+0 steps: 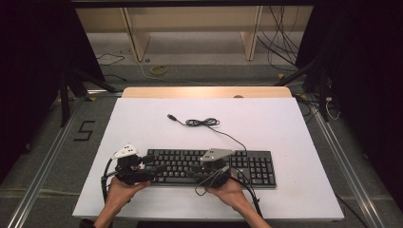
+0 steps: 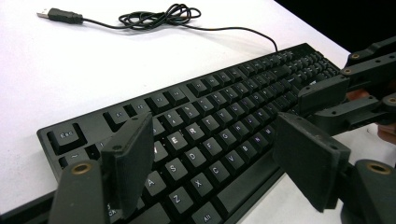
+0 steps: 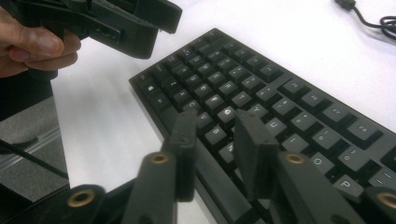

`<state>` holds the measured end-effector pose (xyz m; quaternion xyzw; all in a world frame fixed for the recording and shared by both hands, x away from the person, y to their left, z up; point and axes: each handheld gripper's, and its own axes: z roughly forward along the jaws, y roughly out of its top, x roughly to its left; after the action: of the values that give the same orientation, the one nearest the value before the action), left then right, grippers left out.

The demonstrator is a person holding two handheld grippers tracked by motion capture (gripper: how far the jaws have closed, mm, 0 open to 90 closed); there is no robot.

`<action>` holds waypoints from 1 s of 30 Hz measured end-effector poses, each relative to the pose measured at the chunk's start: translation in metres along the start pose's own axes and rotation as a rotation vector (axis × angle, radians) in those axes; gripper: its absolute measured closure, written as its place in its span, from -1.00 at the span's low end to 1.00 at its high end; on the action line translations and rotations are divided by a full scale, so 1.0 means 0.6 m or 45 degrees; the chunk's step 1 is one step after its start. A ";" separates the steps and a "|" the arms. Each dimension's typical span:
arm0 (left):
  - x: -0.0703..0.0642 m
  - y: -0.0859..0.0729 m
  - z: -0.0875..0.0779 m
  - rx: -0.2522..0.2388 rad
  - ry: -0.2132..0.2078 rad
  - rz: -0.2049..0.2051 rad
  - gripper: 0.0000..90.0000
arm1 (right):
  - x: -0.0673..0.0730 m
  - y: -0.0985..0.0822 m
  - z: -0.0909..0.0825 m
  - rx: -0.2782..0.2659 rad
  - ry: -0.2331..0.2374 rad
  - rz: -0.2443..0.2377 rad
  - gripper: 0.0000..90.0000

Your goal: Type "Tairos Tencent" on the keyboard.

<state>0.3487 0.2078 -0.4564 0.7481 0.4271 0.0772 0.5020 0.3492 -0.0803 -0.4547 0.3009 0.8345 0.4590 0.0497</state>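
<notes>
Black keyboard (image 1: 209, 167) on white table (image 1: 285, 128), left tool (image 2: 212, 156) jaws wide apart; right tool (image 3: 215, 140) — narrower gap, gripping nothing

The keyboard (image 1: 209, 167) lies on the table (image 1: 142, 128), near its front edge. Its cable (image 1: 204, 122) lies coiled behind it, apparently ending in a loose plug (image 1: 172, 117).

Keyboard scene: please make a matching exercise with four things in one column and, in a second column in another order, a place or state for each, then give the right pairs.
Things:
1. keyboard
2. USB plug
3. left gripper
4. right gripper

Places or states:
A. jaws wide apart, over the letter keys at the Esc end
B. lies flat on the white table, near the person's edge
C. jaws close together, over the front edge of the keys
D. lies free on the table at the end of a partly coiled cable, beyond the keyboard

Pairs: 1-B, 2-D, 3-A, 4-C
</notes>
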 end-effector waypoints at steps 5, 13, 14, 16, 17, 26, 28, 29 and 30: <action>0.000 -0.003 -0.003 -0.002 0.001 -0.003 -0.35 | 0.003 0.002 0.008 0.017 0.009 -0.011 0.78; 0.005 -0.010 -0.008 -0.009 0.011 -0.012 -0.35 | 0.009 0.000 0.026 0.067 0.026 -0.028 1.00; 0.005 -0.011 -0.008 -0.006 0.011 -0.012 -0.35 | 0.009 0.000 0.030 0.073 0.026 -0.029 1.00; 0.006 -0.012 -0.008 -0.005 0.012 -0.012 -0.35 | 0.012 -0.003 0.037 0.095 0.022 -0.034 1.00; 0.006 -0.012 -0.009 0.000 0.013 -0.004 -0.35 | 0.013 -0.004 0.041 0.105 0.019 -0.036 1.00; 0.006 -0.015 -0.011 0.006 0.009 -0.007 -0.35 | 0.015 -0.005 0.058 0.132 0.005 -0.043 1.00; 0.005 -0.015 -0.011 0.006 0.009 -0.011 -0.35 | 0.014 -0.006 0.060 0.138 0.001 -0.047 1.00; 0.005 -0.015 -0.011 0.005 0.008 -0.012 -0.35 | 0.014 -0.006 0.061 0.140 -0.001 -0.046 1.00; 0.005 -0.015 -0.011 0.006 0.007 -0.012 -0.35 | 0.014 -0.006 0.063 0.143 -0.003 -0.043 1.00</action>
<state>0.3416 0.2157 -0.4616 0.7470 0.4320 0.0759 0.4995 0.3543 -0.0496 -0.4774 0.2898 0.8637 0.4102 0.0415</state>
